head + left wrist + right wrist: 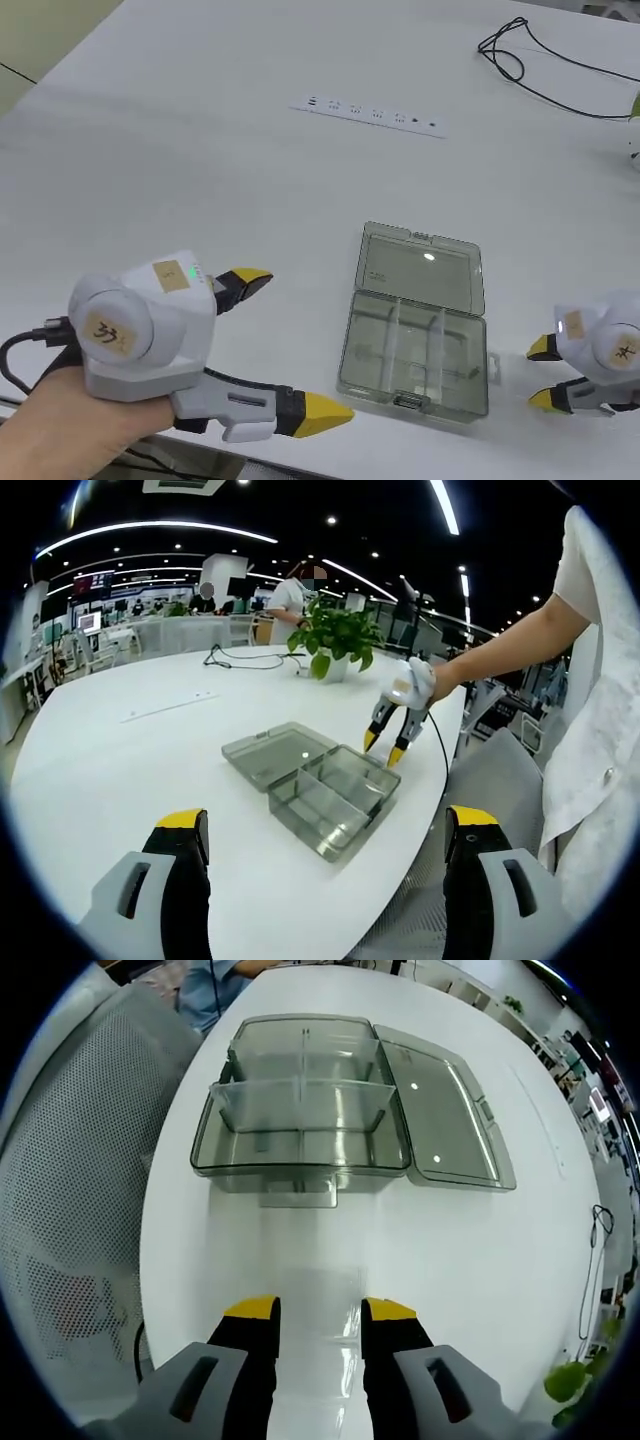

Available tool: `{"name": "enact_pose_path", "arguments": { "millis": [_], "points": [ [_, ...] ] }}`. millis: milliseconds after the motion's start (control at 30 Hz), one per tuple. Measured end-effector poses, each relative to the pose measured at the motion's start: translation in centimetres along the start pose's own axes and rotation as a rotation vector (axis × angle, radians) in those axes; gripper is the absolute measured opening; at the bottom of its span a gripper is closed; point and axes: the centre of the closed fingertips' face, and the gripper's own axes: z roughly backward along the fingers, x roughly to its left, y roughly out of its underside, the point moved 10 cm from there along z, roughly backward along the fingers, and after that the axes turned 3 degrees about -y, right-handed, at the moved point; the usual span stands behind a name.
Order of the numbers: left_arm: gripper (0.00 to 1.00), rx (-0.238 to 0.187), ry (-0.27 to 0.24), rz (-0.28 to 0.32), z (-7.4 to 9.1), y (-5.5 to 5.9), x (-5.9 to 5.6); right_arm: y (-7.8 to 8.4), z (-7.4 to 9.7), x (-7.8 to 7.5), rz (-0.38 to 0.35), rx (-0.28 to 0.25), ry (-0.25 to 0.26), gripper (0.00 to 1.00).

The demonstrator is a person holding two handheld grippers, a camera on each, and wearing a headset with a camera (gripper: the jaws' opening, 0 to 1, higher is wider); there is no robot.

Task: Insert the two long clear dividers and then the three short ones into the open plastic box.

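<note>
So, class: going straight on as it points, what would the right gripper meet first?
Probably the open plastic box, at its near wall; only bare table lies between, though depth is unclear.

Count's one plastic box (420,268), two clear dividers (391,338) (437,342) in it, two grippers (305,343) (534,374), one power strip (367,113), one black cable (520,62), one potted plant (335,640).
</note>
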Motion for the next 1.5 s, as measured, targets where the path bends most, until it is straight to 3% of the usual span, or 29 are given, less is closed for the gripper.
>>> {"name": "enact_pose_path", "arguments": {
  "millis": [300, 567, 800, 867, 967, 1067, 1167, 1200, 1300, 1500],
  "points": [
    [1.0, -0.009, 0.01, -0.007, -0.3, -0.8, -0.3, -1.9, 3.0, 1.0, -0.009, -0.08, 0.087, 0.33],
    [0.99, -0.009, 0.03, -0.005, -1.0, -1.9, -0.8, -3.9, 6.1, 2.3, 0.024, -0.114, 0.163, 0.33],
    [0.92, -0.025, 0.05, 0.066, -1.6, -3.6, -1.3, -6.5, 9.6, 3.5, 0.024, -0.194, 0.238, 0.33],
    [0.91, -0.045, 0.071, 0.075, -1.8, -4.3, -1.7, -7.2, 10.4, 3.9, 0.022, -0.215, 0.255, 0.33],
    [0.88, -0.07, 0.121, 0.137, -2.1, -5.3, -2.3, -8.1, 11.2, 4.5, 0.024, -0.232, 0.272, 0.33],
    [0.84, -0.092, 0.124, 0.171, -2.5, -6.2, -2.4, -9.1, 12.0, 5.2, 0.042, -0.244, 0.294, 0.33],
    [0.82, -0.07, 0.173, 0.266, -3.0, -6.7, -3.0, -9.9, 12.7, 5.8, 0.055, -0.251, 0.314, 0.33],
    [0.81, -0.061, 0.199, 0.28, -3.1, -6.9, -3.2, -10.1, 12.8, 6.0, 0.058, -0.253, 0.319, 0.33],
    [0.77, -0.052, 0.209, 0.286, -3.8, -7.2, -3.4, -10.9, 13.4, 6.4, 0.079, -0.245, 0.34, 0.33],
    [0.7, -0.054, 0.263, 0.394, -4.8, -7.9, -4.3, -12.0, 13.7, 7.1, 0.106, -0.24, 0.354, 0.33]
  ]
}}
